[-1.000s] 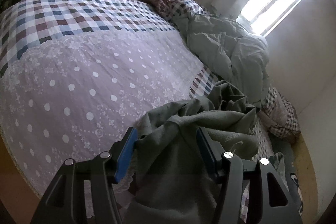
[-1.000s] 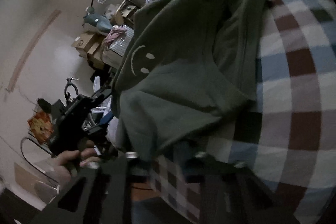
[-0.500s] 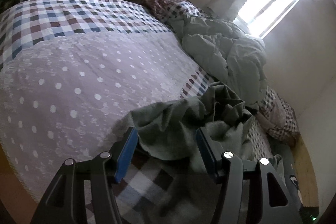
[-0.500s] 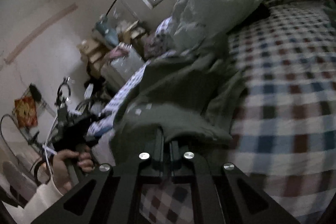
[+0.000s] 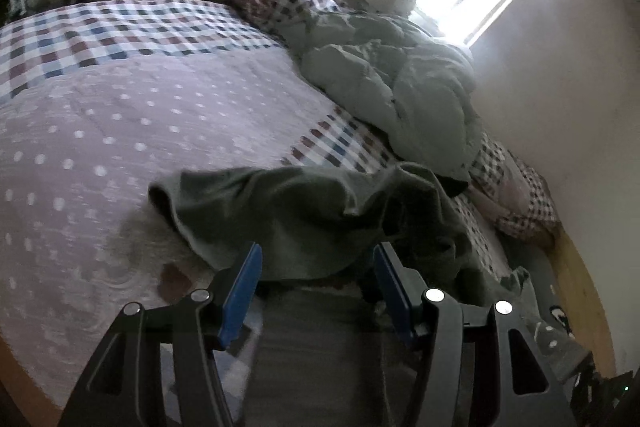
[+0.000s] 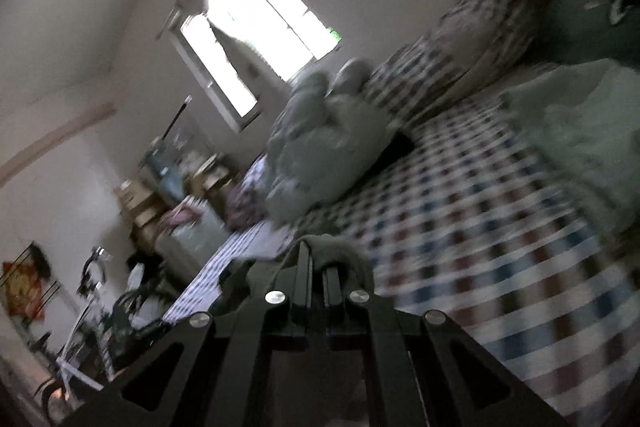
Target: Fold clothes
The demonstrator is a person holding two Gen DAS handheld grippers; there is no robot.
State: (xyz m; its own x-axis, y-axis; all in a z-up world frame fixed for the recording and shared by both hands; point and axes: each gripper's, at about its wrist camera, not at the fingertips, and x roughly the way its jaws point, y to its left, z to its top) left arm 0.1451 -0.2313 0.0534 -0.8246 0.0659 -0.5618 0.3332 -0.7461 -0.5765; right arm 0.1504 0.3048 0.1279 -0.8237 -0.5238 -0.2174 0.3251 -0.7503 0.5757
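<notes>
A dark green sweatshirt [image 5: 300, 211] lies crumpled on the bed, over the edge of the pink dotted cover [image 5: 140, 131] and the checked sheet [image 5: 344, 143]. My left gripper [image 5: 318, 251] is open. Its blue pads [image 5: 240, 291] stand wide apart, with the sweatshirt's near hem just beyond their tips and nothing pressed between them. In the blurred right wrist view my right gripper [image 6: 318, 259] is shut, and a small fold of the green sweatshirt [image 6: 340, 251] bunches around its closed fingertips. The rest of the garment hangs out of sight below it.
A pale green duvet [image 5: 392, 83] is heaped at the head of the bed, with checked pillows [image 5: 516, 195] beside it. Another dark green garment [image 6: 592, 27] and a pale cloth [image 6: 580, 131] lie at the right. Boxes and a bicycle [image 6: 92, 291] crowd the far side.
The right gripper closed on the sweatshirt's edge and swung up and away, so its view now faces the room. The sweatshirt slid out from between the left fingers and spread ahead of them.
</notes>
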